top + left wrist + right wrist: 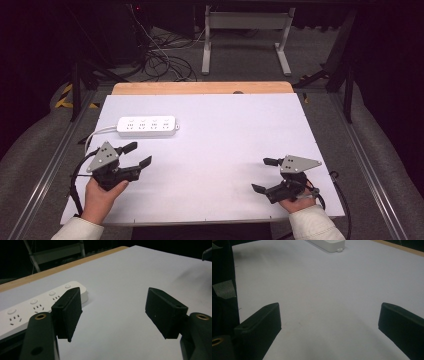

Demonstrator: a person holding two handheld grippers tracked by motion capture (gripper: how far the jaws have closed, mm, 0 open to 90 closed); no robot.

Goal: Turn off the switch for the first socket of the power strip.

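At the near edge of the table, the left gripper [141,154] is held low over the white table top [220,145], its jaws spread wide with nothing between them. The right gripper [264,174] is held at the near right, likewise released, with bare table between its jaws. Just beyond the left gripper, a white power strip [147,126] is laid flat on the table, its long side running across; in the left gripper view it [37,305] is seen partly behind the gripper's left-hand jaw, near it but apart. A white cable [95,134] is led from the strip's left end toward the table edge. Nothing is placed between gripper and strip. Farther off, a bare wooden strip [200,88] is seen along the far edge, and beyond it cables [165,62] and a grey frame [245,37] on the floor.
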